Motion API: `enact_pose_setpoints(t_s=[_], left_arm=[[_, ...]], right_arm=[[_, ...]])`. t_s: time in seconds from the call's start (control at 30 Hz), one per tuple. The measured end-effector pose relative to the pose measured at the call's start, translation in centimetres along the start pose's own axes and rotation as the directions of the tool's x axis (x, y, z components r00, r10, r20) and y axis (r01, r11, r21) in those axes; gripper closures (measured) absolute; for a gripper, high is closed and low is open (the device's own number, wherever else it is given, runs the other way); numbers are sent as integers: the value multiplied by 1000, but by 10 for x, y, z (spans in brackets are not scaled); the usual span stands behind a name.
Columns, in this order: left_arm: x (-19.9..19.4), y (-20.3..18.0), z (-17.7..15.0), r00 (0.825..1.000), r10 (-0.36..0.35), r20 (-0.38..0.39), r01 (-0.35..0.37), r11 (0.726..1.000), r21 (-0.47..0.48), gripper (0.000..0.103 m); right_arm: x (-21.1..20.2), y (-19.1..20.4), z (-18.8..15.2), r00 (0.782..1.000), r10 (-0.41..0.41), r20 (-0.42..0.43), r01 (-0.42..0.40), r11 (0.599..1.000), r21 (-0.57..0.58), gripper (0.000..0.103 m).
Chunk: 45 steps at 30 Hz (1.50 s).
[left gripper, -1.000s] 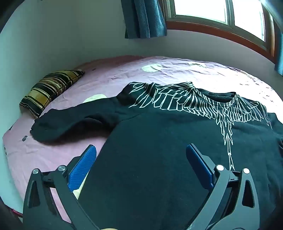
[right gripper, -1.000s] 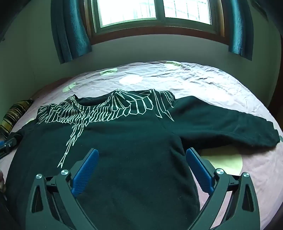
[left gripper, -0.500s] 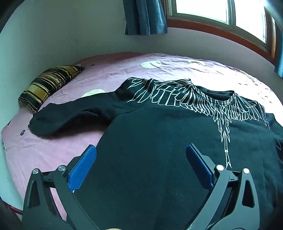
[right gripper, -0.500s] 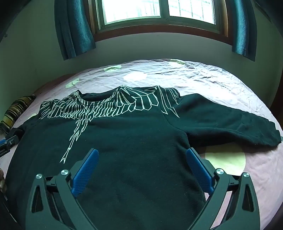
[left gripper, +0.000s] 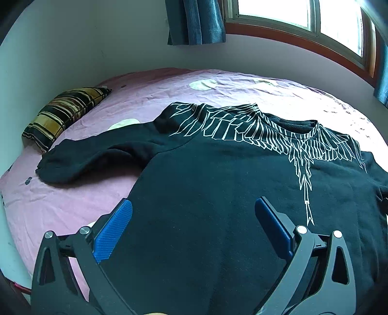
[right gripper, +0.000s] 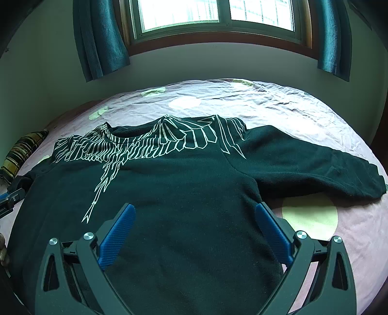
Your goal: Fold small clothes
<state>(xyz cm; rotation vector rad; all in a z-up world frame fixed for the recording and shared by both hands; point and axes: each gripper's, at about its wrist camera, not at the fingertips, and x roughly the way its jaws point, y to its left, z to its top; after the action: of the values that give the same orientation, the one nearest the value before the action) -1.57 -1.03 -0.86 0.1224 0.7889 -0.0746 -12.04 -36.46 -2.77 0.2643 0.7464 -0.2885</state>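
A black sweatshirt [left gripper: 218,184] with a white feather print lies flat and face up on a pink bed sheet [left gripper: 72,201]. It also shows in the right wrist view [right gripper: 184,189]. Its left sleeve [left gripper: 97,157] stretches out to the left and its right sleeve [right gripper: 315,169] to the right. My left gripper [left gripper: 194,206] is open and empty above the lower left of the sweatshirt's body. My right gripper [right gripper: 194,210] is open and empty above the lower right of the body. The left gripper's tip shows at the left edge of the right wrist view [right gripper: 9,196].
A striped pillow [left gripper: 63,114] lies at the bed's far left against the wall. A window [right gripper: 218,17] with teal curtains [right gripper: 101,41] is behind the bed. The sheet [right gripper: 310,218] has pale round spots. The bed's edge is at lower left.
Both grippers have moved back and up a little, so the sweatshirt sits slightly farther off in both views. Both jaws stay open. The sweatshirt has not moved.
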Motion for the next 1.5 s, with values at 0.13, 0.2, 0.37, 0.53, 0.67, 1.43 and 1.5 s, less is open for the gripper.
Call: enact_pose_setpoints(t_s=[0.13,0.2,0.37,0.53,0.67,1.43,1.5], left_arm=[[-1,0,-1,1000,1,1,-1,1000,-3,2],[-1,1,-1,1000,-3,-1,3,1000,-5,2],[-1,1,-1,1000,-3,-4,3,1000,-1,2],[-2,1,-1,1000,-6,-7,6,1000,-3,2],[-3,2,-1,1000,-4,-3,4,1000,-1,2],[-4,3,-3,1000,-7,-8,7,1000,1,2],[-4,3,-3,1000,-8,-7,8,1000,1,2]], right_arm=[[0,1,0,1000,0,-1,0,1000,-3,5],[0,1,1,1000,0,-4,0,1000,-4,5],[-1,1,2,1000,2,-3,-2,1000,-6,5],[-2,2,2,1000,5,-5,-5,1000,-7,5],[-3,4,2,1000,7,-10,-7,1000,-12,5],[-2,7,3,1000,9,-16,-9,1000,-15,5],[-2,7,2,1000,9,-17,-9,1000,-16,5]])
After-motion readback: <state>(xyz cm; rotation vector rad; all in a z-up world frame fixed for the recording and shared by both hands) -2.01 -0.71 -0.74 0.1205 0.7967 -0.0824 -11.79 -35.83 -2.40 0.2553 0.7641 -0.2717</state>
